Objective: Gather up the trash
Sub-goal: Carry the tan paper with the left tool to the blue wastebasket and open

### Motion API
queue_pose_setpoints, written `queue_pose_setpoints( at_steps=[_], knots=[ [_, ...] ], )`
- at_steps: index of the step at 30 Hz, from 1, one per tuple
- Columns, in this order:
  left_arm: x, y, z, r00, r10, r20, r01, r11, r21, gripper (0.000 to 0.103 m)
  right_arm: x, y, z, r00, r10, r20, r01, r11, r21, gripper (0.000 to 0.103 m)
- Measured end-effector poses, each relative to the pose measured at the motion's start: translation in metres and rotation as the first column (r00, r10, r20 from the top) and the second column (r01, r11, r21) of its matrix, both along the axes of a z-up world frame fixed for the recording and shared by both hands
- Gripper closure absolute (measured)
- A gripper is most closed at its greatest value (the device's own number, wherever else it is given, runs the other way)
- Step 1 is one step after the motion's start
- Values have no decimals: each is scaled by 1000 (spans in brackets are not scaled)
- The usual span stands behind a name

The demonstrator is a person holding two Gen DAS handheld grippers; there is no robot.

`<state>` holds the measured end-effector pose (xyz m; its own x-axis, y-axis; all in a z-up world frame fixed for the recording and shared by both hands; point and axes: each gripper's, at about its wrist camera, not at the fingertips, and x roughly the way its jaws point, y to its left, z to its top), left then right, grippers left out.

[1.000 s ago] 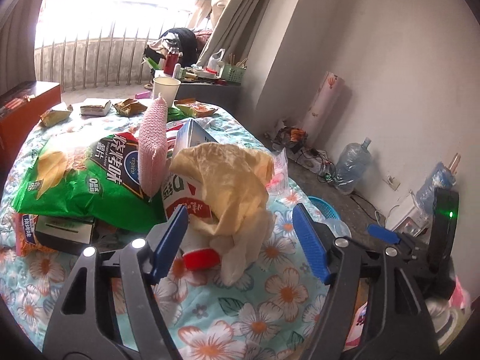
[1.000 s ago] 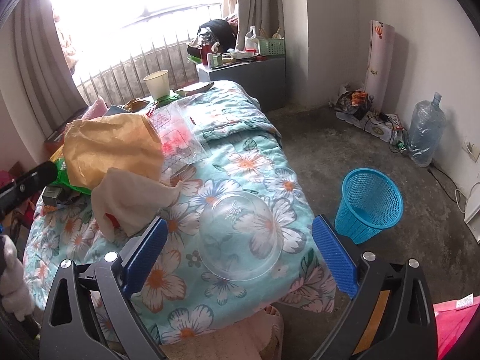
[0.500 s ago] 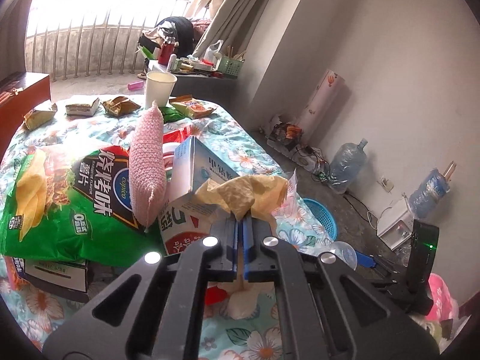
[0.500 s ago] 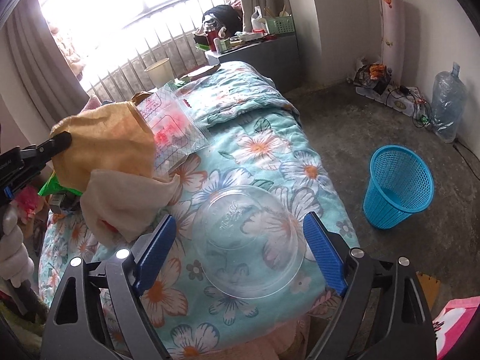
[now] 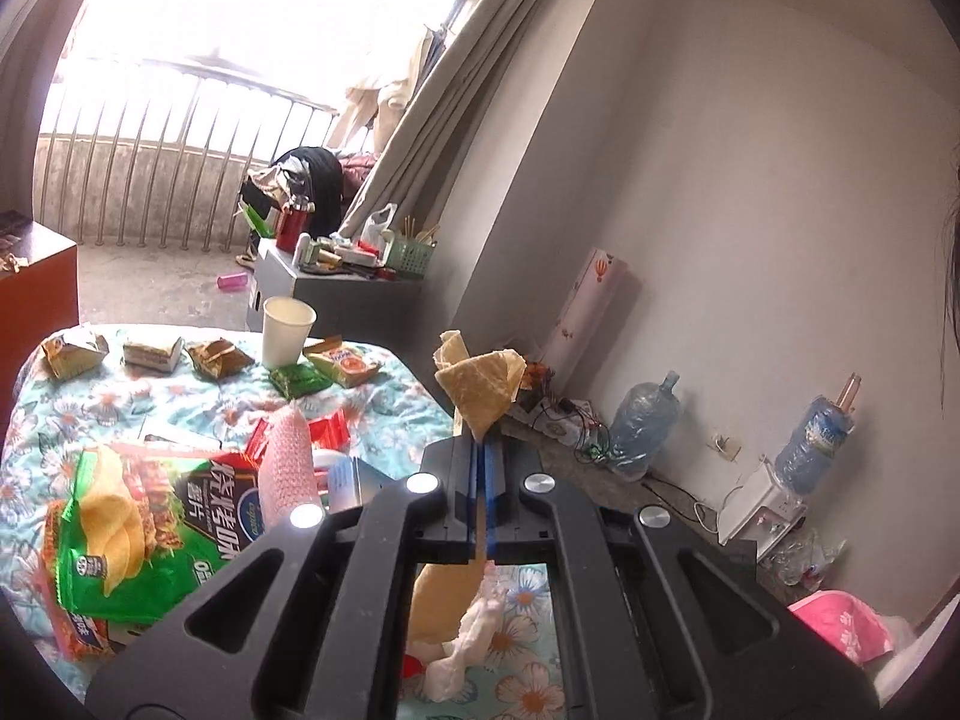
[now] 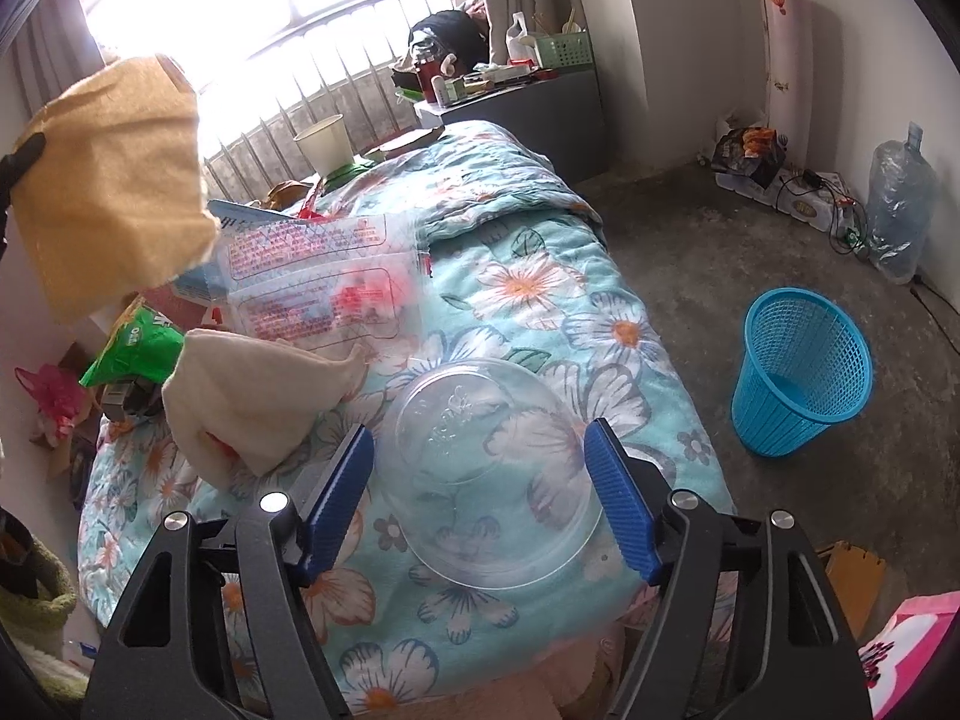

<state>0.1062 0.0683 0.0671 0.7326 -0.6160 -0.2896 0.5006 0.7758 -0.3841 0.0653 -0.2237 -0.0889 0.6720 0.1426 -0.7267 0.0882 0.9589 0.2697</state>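
Note:
My left gripper [image 5: 480, 468] is shut on a crumpled yellow-brown paper wrapper [image 5: 480, 384] and holds it up above the table; the wrapper also shows in the right wrist view [image 6: 114, 192], at the upper left. My right gripper [image 6: 480, 480] is open, its blue pads on either side of a clear plastic lid [image 6: 498, 480] that lies on the flowered cloth near the table's front edge. A blue mesh trash basket [image 6: 798, 378] stands on the floor to the right of the table.
On the flowered tablecloth [image 6: 540, 252] lie a cream napkin [image 6: 258, 396], a clear printed bag [image 6: 324, 282], a green chip bag [image 5: 150, 516], a pink knitted thing [image 5: 288, 462], a white paper cup [image 5: 285, 330] and several small wrappers. Water bottles [image 5: 642, 426] and cables lie by the wall.
My left gripper closed on the yellow-brown wrapper and lifted it off the pile. My right gripper moved closer over the clear lid, still open.

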Motion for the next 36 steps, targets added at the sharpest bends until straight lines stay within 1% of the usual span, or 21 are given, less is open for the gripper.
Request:
queue_pose_setpoints(
  at_steps=[3, 6, 9, 12, 16, 18, 21, 24, 26, 28, 29, 30, 32, 33, 35, 36],
  knots=[
    [-2, 0, 11, 1000, 6, 19, -6, 1000, 2, 103, -3, -3, 1, 1000, -5, 15, 5, 1000, 15, 35],
    [-5, -6, 15, 1000, -4, 23, 4, 1000, 7, 103, -8, -5, 6, 999, -7, 37, 6, 999, 33, 36],
    [-10, -15, 19, 999, -32, 30, 32, 999, 13, 103, -13, -7, 12, 998, -11, 54, 9, 999, 37, 36],
    [-10, -30, 24, 996, -77, 38, 76, 997, 22, 103, -19, -15, 21, 996, -29, 84, 24, 998, 61, 36],
    [-5, -58, 33, 989, -138, 43, 136, 989, 50, 103, -30, -36, 38, 986, -84, 143, 72, 994, 87, 36],
    [0, -76, 38, 984, -178, 28, 177, 983, 50, 103, -34, -52, 44, 978, -124, 165, 109, 989, 95, 36],
    [13, -116, 44, 968, -252, -9, 252, 966, 49, 103, -44, -90, 51, 958, -219, 187, 197, 972, 131, 36],
    [25, -170, 48, 948, -316, -41, 319, 943, 92, 103, -54, -139, 52, 921, -341, 186, 308, 933, 186, 36],
    [35, -215, 49, 931, -359, -70, 366, 921, 133, 103, -62, -173, 50, 885, -432, 173, 394, 894, 213, 36],
    [47, -264, 47, 909, -405, -100, 417, 891, 180, 103, -72, -204, 46, 846, -507, 163, 467, 854, 232, 36],
    [52, -290, 45, 902, -417, -111, 431, 876, 215, 103, -76, -218, 43, 828, -539, 156, 496, 833, 244, 36],
    [56, -320, 41, 893, -434, -121, 451, 855, 257, 103, -81, -233, 39, 809, -569, 146, 524, 812, 257, 36],
    [63, -369, 29, 873, -467, -144, 487, 815, 315, 103, -87, -263, 28, 771, -625, 120, 577, 767, 282, 36],
    [70, -399, 19, 858, -483, -177, 514, 788, 339, 103, -89, -277, 21, 754, -648, 103, 598, 744, 299, 36],
    [82, -445, -2, 844, -484, -231, 536, 762, 364, 103, -90, -304, 5, 726, -683, 72, 629, 704, 330, 36],
    [87, -472, -16, 831, -489, -266, 556, 744, 370, 103, -87, -314, -3, 716, -696, 52, 640, 686, 346, 36]
  ],
)
